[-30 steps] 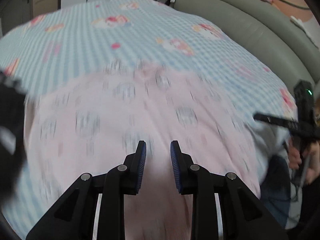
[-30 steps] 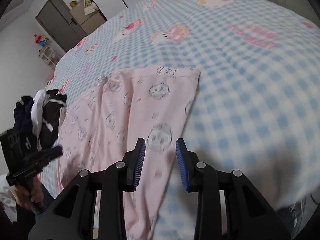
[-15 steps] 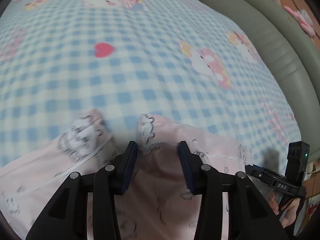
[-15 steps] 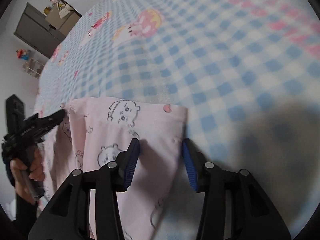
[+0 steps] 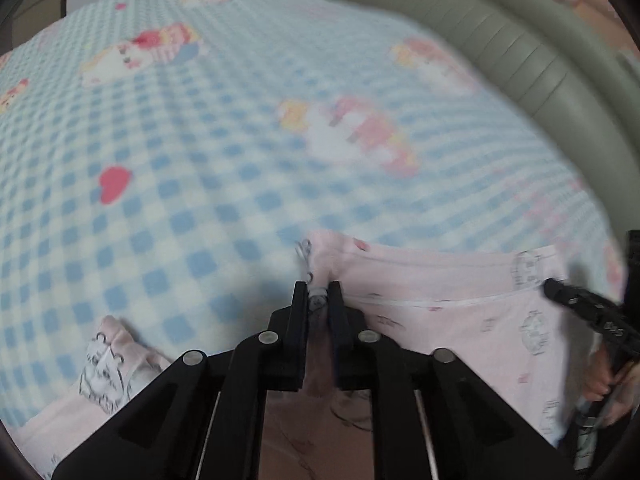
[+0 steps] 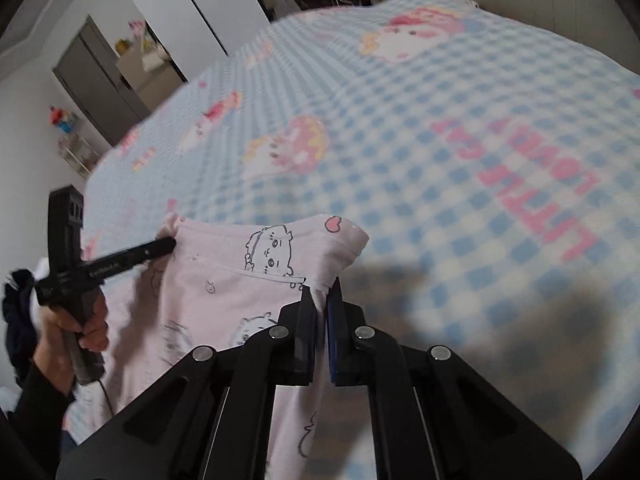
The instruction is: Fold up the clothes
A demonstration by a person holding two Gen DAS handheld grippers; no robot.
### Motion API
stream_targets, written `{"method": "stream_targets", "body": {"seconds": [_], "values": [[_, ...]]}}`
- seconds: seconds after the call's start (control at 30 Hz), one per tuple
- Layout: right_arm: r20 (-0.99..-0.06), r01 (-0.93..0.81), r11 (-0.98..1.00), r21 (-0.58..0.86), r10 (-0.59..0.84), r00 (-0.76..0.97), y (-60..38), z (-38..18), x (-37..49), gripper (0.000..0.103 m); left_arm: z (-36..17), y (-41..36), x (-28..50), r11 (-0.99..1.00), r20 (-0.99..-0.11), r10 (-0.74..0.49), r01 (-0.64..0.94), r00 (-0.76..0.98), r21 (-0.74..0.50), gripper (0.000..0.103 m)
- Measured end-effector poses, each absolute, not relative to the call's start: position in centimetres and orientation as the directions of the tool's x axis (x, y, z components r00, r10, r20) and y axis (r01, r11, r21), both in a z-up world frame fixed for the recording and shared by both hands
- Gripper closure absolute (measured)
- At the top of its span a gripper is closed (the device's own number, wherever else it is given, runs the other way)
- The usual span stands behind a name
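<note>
On the bed, left gripper and right gripper jaws each pinching a pyjama corner

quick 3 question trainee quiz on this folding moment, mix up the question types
1. True or false: the left gripper is shut on the pink garment.
2. Multiple choice: the right gripper pinches the garment at (A) a far corner of its edge, (B) its middle, (C) nothing.
3. Fill in: the garment lies on a blue and white ____ blanket.

Key: 1 true; 2 A; 3 checked
</note>
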State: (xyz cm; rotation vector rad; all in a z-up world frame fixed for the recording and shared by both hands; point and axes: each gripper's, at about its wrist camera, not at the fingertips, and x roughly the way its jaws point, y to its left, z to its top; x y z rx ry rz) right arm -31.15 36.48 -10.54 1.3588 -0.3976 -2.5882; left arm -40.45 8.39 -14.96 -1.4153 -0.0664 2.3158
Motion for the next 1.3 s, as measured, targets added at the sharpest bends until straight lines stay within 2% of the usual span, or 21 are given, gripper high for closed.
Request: {"method": "stream_targets", "body": {"seconds": [0.03, 0.1, 0.17, 0.2, 0.3, 0.4, 0.53, 0.7, 0.83, 0.9, 1.03, 1.3], "values": [[-0.794, 0.035, -0.954, 0.296, -0.267, -0.547, 36.7, -11.3, -31.5, 0.100, -15.8, 8.5, -40.9, -0.921, -0.861, 0.341, -0.319, -0.377, -0.225, 0.087], [-0.838, 0.021, -0.969, 0.245, -0.223, -0.499, 36.7, -13.6, -32.1, 0.099, -15.3, 7.5, -41.2, -0.922, -0.855, 0.357, -0.292, -0.376, -0.256, 0.084], [-0.865, 0.013, -0.978, 0.210, -0.192, -0.464, 36.7, -15.4, -32.1, 0.098, -13.2, 6.4, -40.4, -0.936, -0.828, 0.330, -0.269, -0.454, -0.226, 0.083], [-0.858, 0.015, -0.977, 0.211, -0.193, -0.476, 36.8, -14.9, -31.8, 0.097, -11.9, 5.7, -39.7, -0.940, -0.807, 0.324, -0.268, -0.495, -0.213, 0.081], [-0.829, 0.021, -0.971, 0.237, -0.213, -0.517, 37.1, -13.0, -30.5, 0.085, -9.3, 4.6, -36.4, -0.900, -0.752, 0.426, -0.321, -0.502, -0.296, 0.081], [-0.780, 0.042, -0.948, 0.316, -0.285, -0.557, 36.9, -10.3, -28.4, 0.083, -9.8, 6.3, -31.7, -0.876, -0.764, 0.463, -0.365, -0.449, -0.316, 0.081], [-0.734, 0.089, -0.896, 0.436, -0.411, -0.541, 35.5, -8.3, -23.6, 0.083, -10.5, 8.7, -25.5, -0.839, -0.777, 0.506, -0.421, -0.375, -0.344, 0.081], [-0.754, 0.058, -0.876, 0.478, -0.443, -0.484, 32.8, -10.1, -16.1, 0.082, -11.5, 11.6, -17.7, -0.790, -0.787, 0.551, -0.480, -0.279, -0.382, 0.081], [-0.767, -0.005, -0.864, 0.503, -0.444, -0.464, 32.2, -12.6, -11.5, 0.082, -12.2, 11.2, -13.5, -0.797, -0.762, 0.573, -0.420, -0.302, -0.433, 0.081], [-0.768, -0.024, -0.858, 0.512, -0.445, -0.460, 32.0, -13.7, -9.8, 0.082, -12.4, 10.8, -11.3, -0.818, -0.765, 0.552, -0.395, -0.333, -0.418, 0.081], [-0.722, -0.011, -0.803, 0.596, -0.530, -0.445, 32.5, -14.8, -8.3, 0.082, -13.8, 10.8, -9.2, -0.835, -0.780, 0.531, -0.363, -0.331, -0.414, 0.081], [-0.717, -0.026, -0.799, 0.600, -0.523, -0.461, 31.8, -16.3, -8.9, 0.084, -13.9, 10.6, -8.1, -0.844, -0.775, 0.525, -0.335, -0.351, -0.420, 0.081]]}}
